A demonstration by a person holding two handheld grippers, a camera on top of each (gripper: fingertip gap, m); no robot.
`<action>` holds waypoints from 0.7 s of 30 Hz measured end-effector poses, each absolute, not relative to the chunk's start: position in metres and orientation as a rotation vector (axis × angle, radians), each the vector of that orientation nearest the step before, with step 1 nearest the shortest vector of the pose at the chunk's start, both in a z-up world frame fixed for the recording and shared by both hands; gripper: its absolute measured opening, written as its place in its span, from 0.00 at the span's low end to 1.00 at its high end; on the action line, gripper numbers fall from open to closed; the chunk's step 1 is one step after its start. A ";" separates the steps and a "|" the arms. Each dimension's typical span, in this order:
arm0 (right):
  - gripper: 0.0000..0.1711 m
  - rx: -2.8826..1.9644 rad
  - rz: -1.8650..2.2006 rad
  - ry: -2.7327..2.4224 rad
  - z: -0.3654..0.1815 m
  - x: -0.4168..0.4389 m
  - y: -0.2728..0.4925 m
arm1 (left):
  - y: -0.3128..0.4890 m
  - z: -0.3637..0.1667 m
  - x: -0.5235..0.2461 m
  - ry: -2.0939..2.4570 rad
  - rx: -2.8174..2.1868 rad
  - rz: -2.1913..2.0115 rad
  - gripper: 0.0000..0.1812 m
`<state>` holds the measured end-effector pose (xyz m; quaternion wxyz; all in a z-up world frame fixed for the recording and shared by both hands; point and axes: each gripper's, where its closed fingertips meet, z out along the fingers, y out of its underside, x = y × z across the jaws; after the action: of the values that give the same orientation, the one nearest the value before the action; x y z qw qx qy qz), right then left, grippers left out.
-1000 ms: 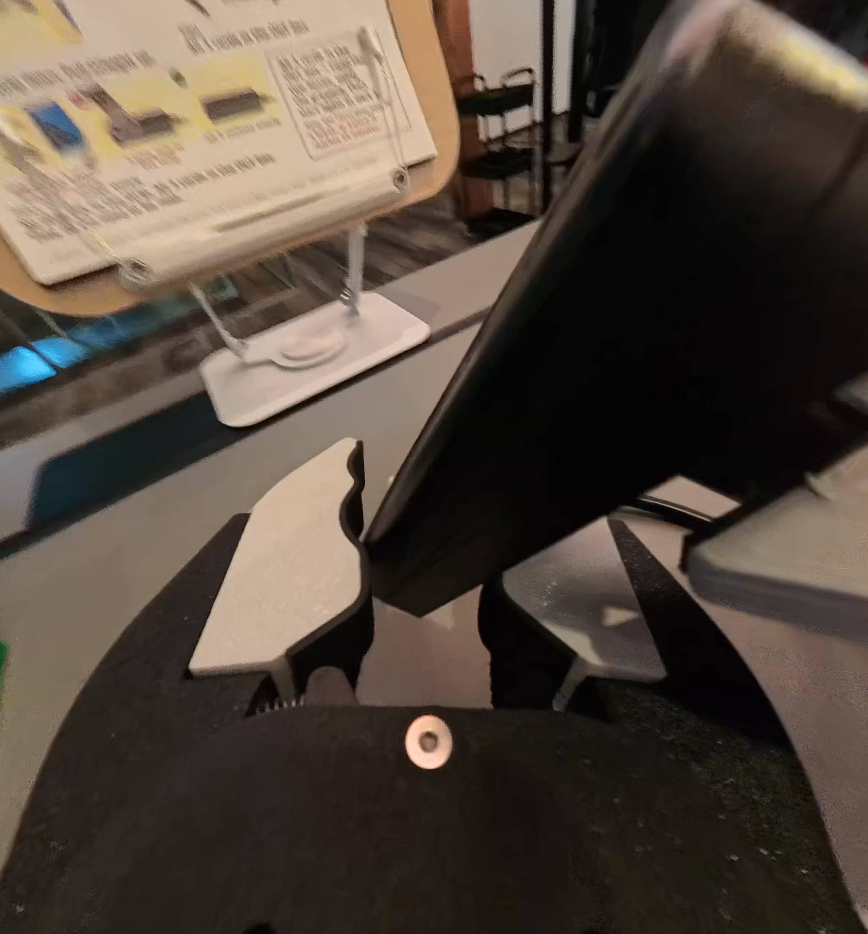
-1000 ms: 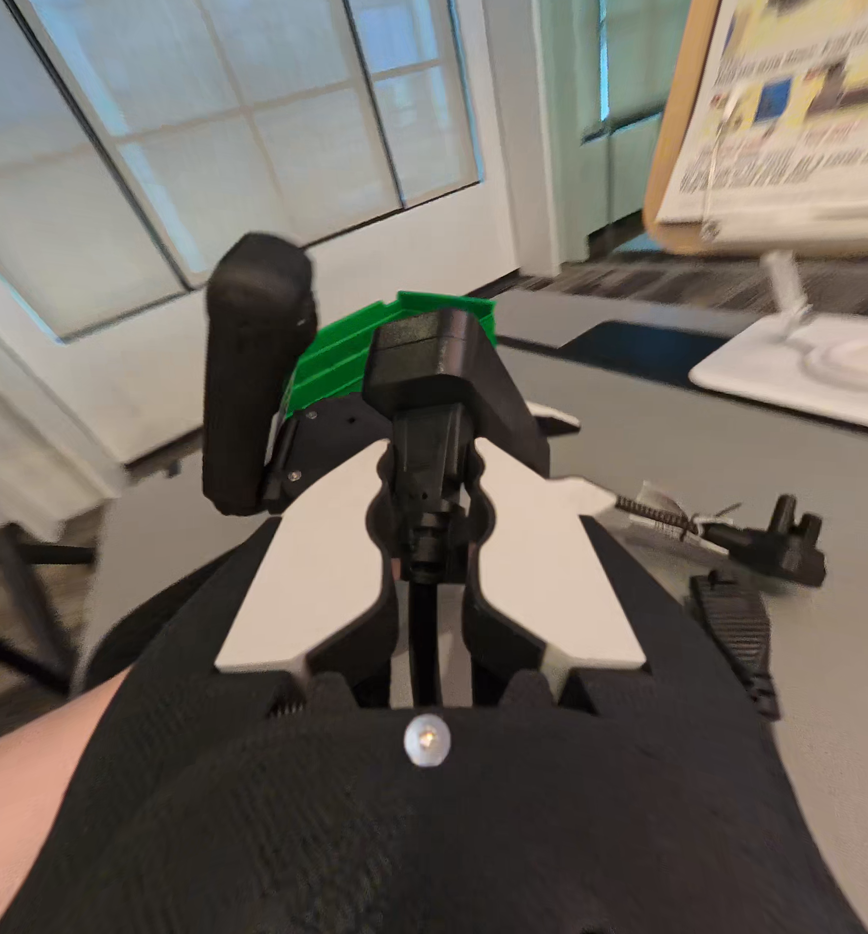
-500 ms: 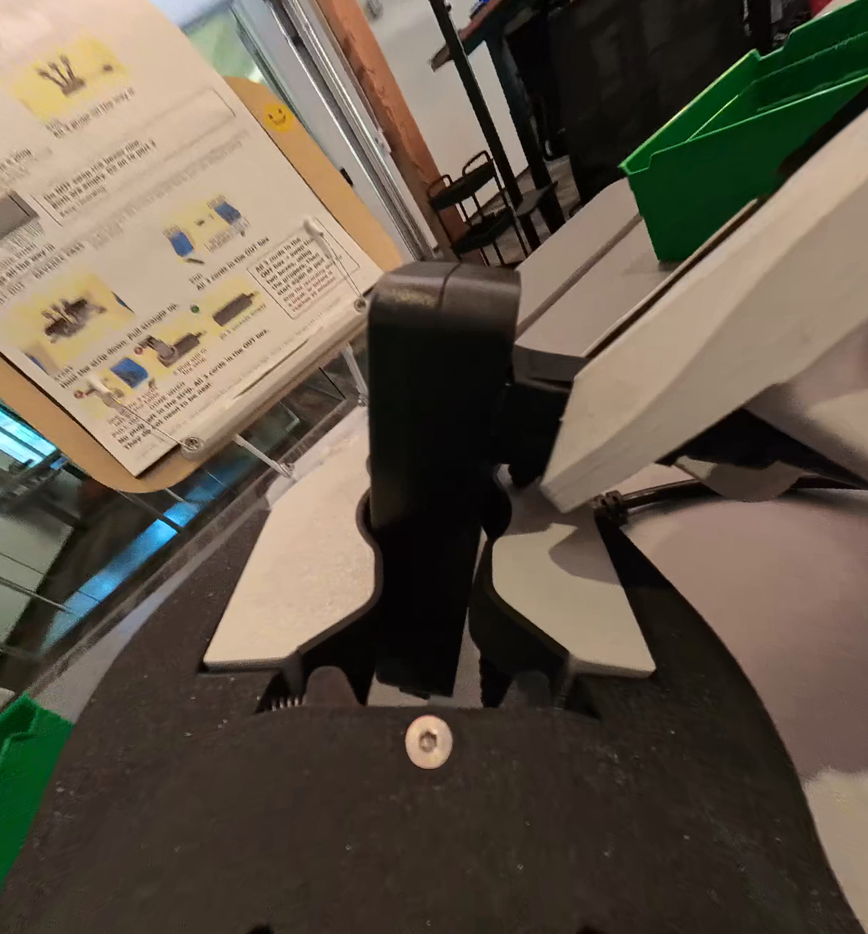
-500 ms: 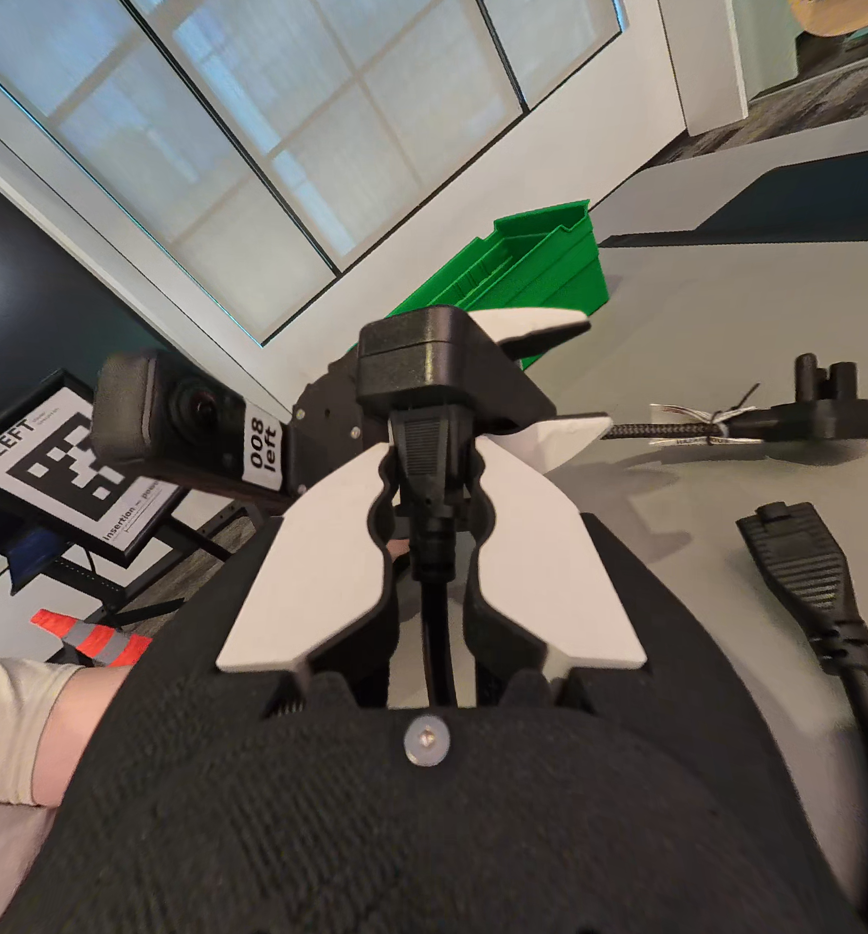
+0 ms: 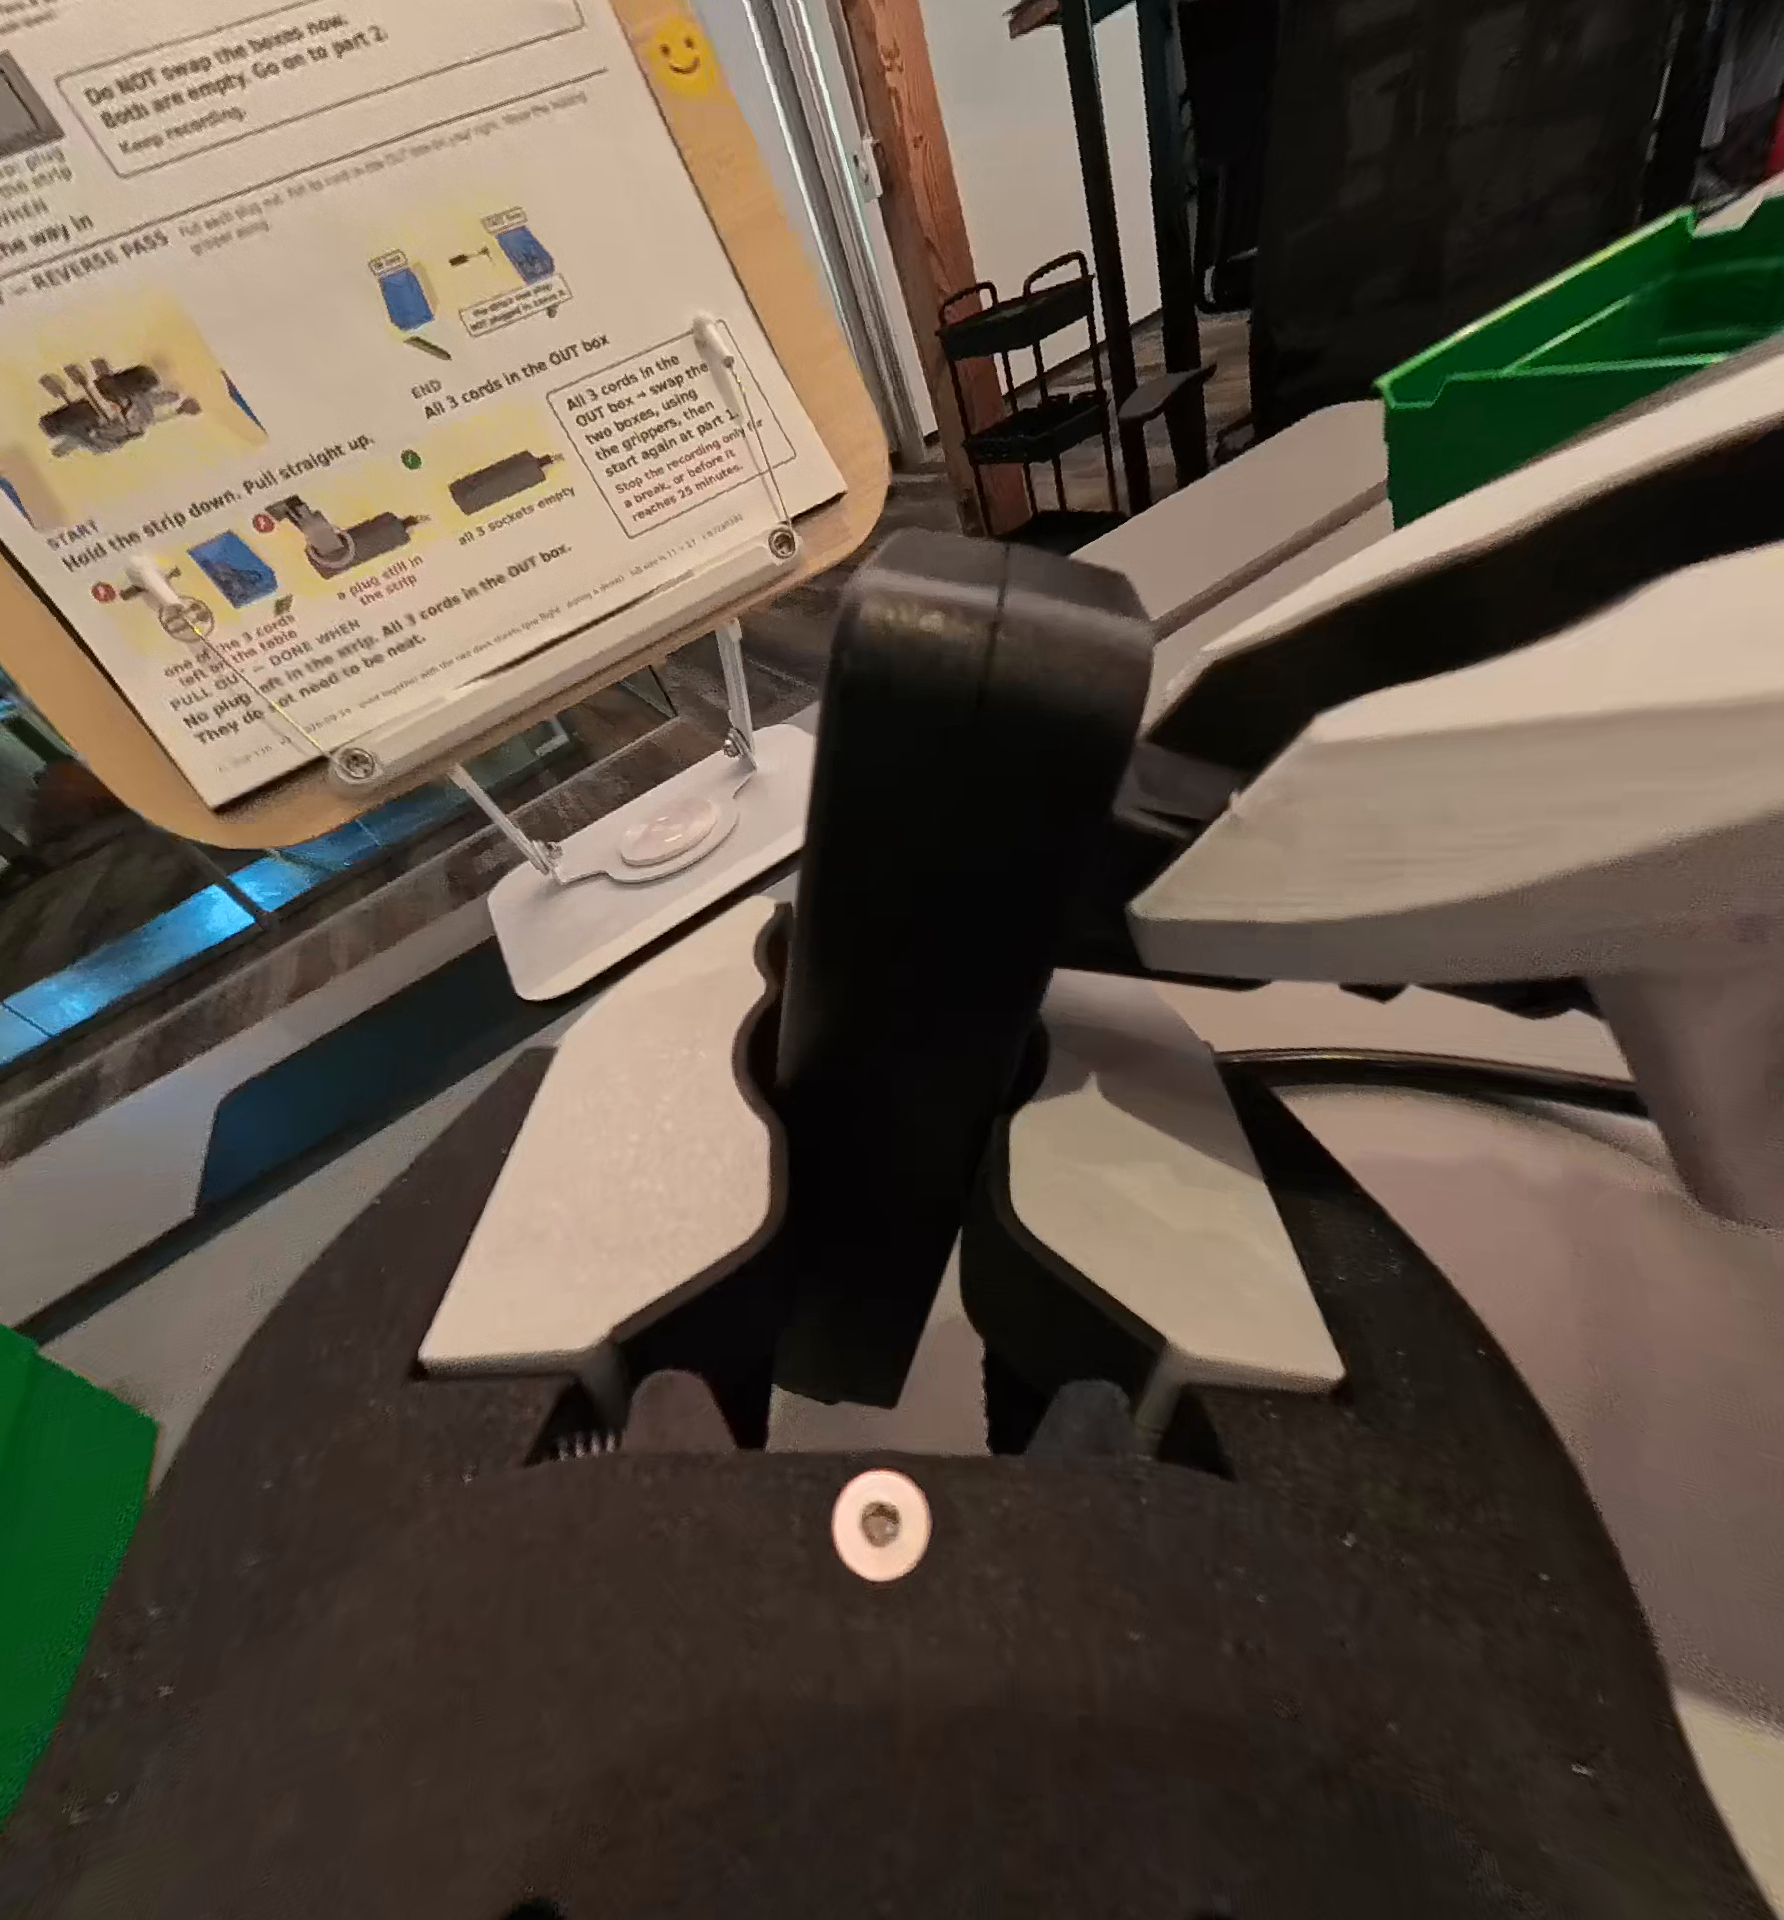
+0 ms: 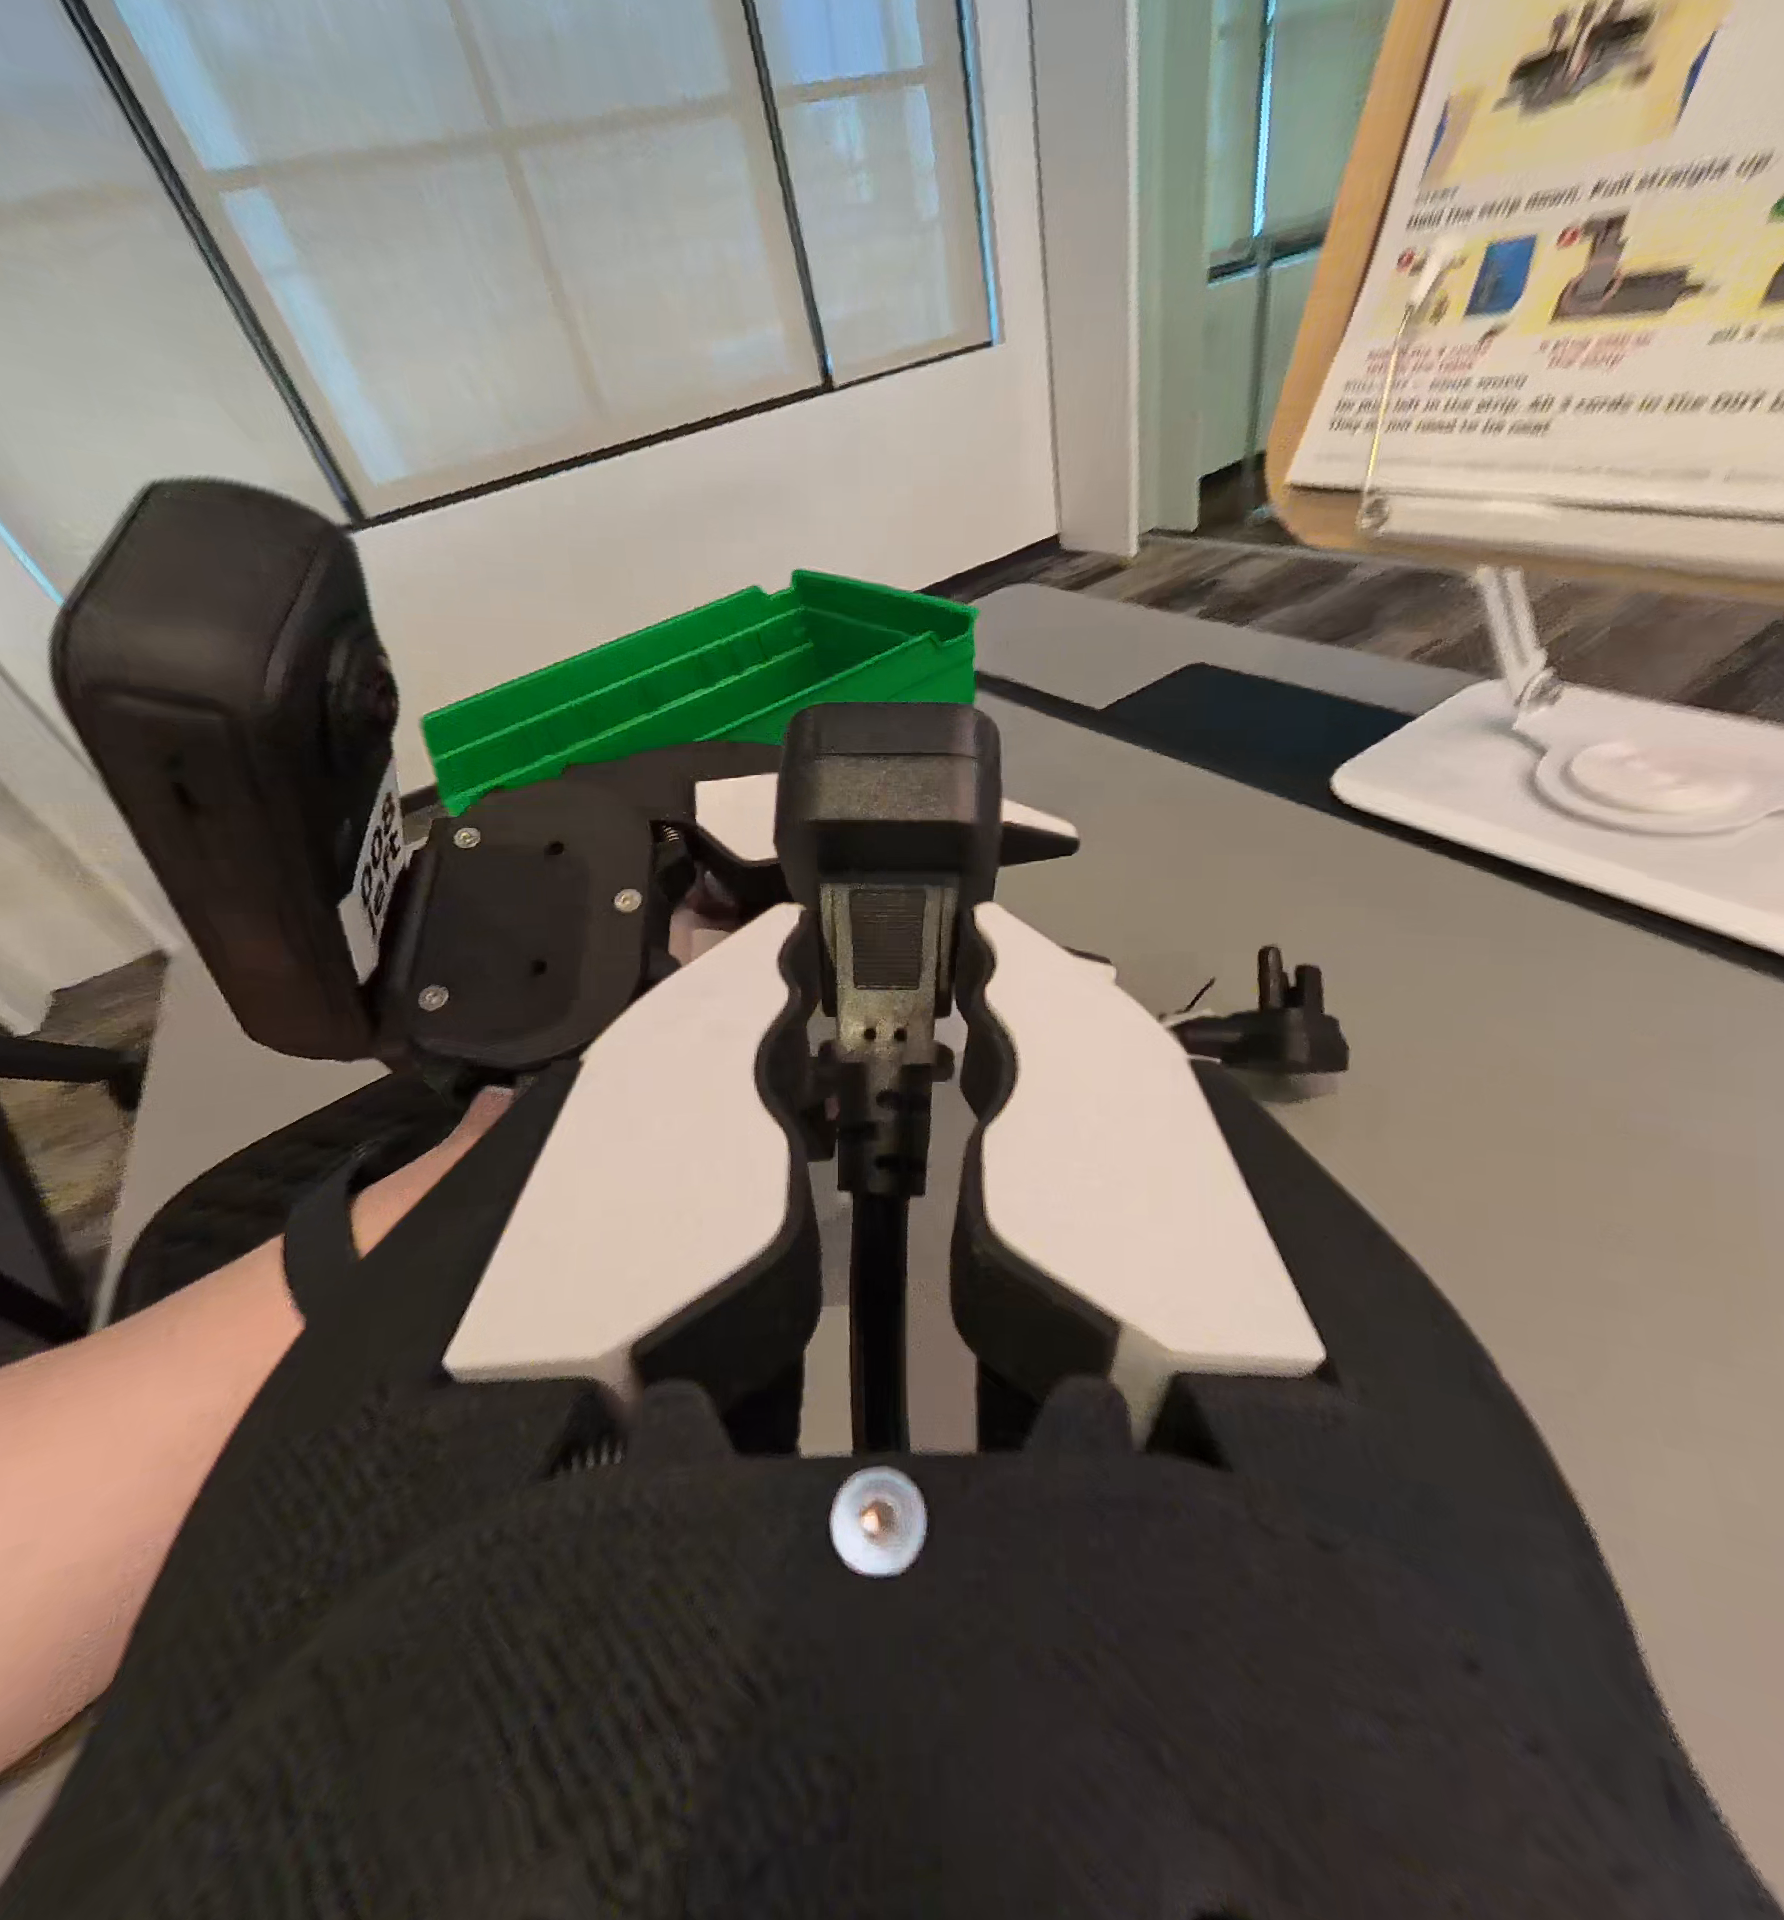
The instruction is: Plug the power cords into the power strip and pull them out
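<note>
My left gripper (image 5: 914,966) is shut on a black power strip (image 5: 929,883) and holds it nearly upright above the grey table (image 5: 1490,1351). My right gripper (image 6: 888,925) is shut on a black plug (image 6: 888,966) whose front meets the strip (image 6: 888,790), seen end-on. Its cord (image 6: 877,1299) runs back between my fingers. In the left wrist view the right gripper's white fingers (image 5: 1490,831) reach the strip's side from the right. In the right wrist view the left gripper's body (image 6: 514,935) and its camera (image 6: 213,758) sit just behind the strip.
Another black plug (image 6: 1283,1023) lies on the table to the right. A green bin (image 6: 722,675) stands at the far left edge, another green bin (image 5: 1594,353) at the far right. An instruction board on a white stand (image 6: 1594,800) stands at the back. There is about 6 centimeters between the tips of the two grippers.
The power strip has swung from steeply tilted to nearly upright in my left gripper. Both views have shifted, bringing the instruction board back into the right view. Both grips have held.
</note>
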<state>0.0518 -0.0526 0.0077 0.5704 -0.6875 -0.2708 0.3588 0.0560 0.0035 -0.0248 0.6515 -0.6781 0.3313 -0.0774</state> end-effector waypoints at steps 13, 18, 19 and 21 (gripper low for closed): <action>0.15 -1.424 0.542 -0.649 0.024 0.030 -0.056 | 0.000 -0.016 0.046 0.608 -1.556 -0.470 0.20; 0.15 -1.397 0.461 -0.704 0.023 0.030 -0.057 | -0.002 -0.019 0.050 0.628 -1.577 -0.511 0.21; 0.15 -1.395 0.455 -0.713 0.023 0.032 -0.058 | -0.003 -0.019 0.052 0.649 -1.574 -0.505 0.21; 0.15 -1.371 0.435 -0.741 0.025 0.035 -0.060 | -0.005 -0.016 0.054 0.667 -1.561 -0.497 0.21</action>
<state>0.0349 -0.0596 0.0252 0.6900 -0.6133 -0.3316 0.1945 0.0542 -0.0050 -0.0157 0.6336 -0.6828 0.2917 -0.2174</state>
